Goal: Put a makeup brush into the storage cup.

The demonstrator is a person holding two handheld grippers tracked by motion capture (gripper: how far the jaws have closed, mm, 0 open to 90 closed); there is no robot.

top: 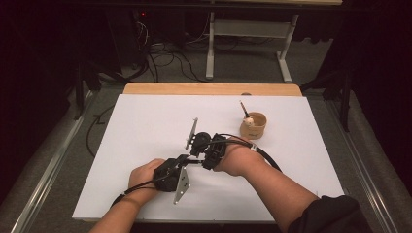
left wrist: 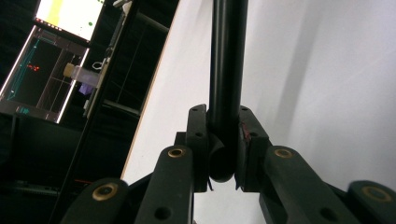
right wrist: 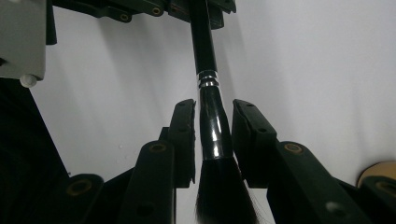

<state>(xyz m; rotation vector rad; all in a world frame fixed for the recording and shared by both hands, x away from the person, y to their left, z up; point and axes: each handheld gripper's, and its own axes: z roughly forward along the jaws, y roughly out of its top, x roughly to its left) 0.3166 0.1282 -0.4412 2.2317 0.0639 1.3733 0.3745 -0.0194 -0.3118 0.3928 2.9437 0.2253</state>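
Note:
A black makeup brush (right wrist: pixel 205 46) lies level between my two grippers, low over the white table (top: pixel 145 121). The left gripper (left wrist: pixel 223 112) is shut on the end of the brush's handle (left wrist: pixel 226 56), its pads pressing from both sides. The right gripper (right wrist: pixel 214 105) faces it with its jaws standing around the glossy ferrule (right wrist: pixel 215 133); a gap shows on one side, and the pads do not press. The bristles (right wrist: pixel 224 196) point back towards the right gripper's camera. From the high view, the left gripper (top: pixel 187 159) and right gripper (top: pixel 203 160) meet near the table's middle front.
A round wooden cup (top: pixel 253 125) stands at the back right of the table with another brush (top: pixel 244 109) and a pale item in it. The cup's rim (right wrist: pixel 379 170) shows beside the right jaw. A lit monitor (left wrist: pixel 46 56) stands beyond the table's edge.

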